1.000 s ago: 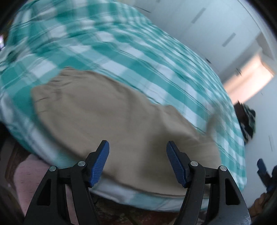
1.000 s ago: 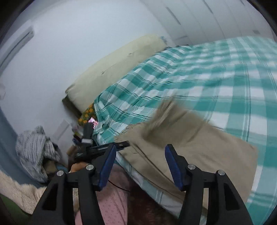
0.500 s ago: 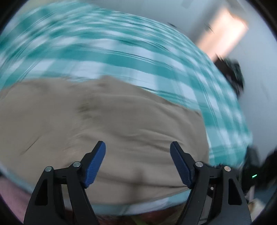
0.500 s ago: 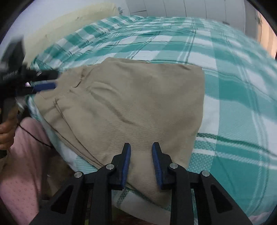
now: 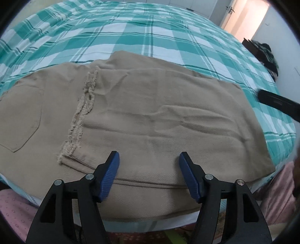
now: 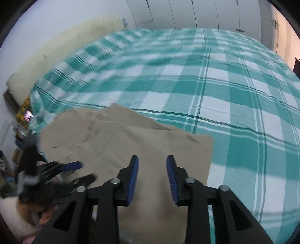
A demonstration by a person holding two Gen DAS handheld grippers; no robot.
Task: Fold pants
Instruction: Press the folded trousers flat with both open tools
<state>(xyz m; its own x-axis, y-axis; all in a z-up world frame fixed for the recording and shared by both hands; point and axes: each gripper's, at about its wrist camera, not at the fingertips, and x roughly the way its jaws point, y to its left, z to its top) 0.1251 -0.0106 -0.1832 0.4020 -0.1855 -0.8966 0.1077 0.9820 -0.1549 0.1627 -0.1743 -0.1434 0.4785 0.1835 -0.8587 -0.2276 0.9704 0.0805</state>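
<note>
Tan pants (image 5: 142, 116) lie folded over themselves at the near edge of the bed, a frayed hem (image 5: 80, 116) across the seat part and a back pocket (image 5: 20, 120) at the left. My left gripper (image 5: 149, 169) is open and empty just above the near edge of the pants. My right gripper (image 6: 152, 169) is open and empty over the right end of the pants (image 6: 131, 146). The left gripper also shows blurred in the right wrist view (image 6: 61, 169). Part of the right gripper shows in the left wrist view (image 5: 277, 105).
The bed has a green and white checked cover (image 5: 150, 28). A long cream pillow (image 6: 61, 50) lies along the wall. Clutter (image 6: 22, 116) sits beside the bed head. White wardrobe doors (image 6: 187, 13) stand behind. A doorway (image 5: 243, 16) and a dark pile (image 5: 264, 52) are to the right.
The pants' leg end was laid over onto the seat part and now lies flat. My right gripper went from nearly shut to open. Both grippers have drawn back to the near edge.
</note>
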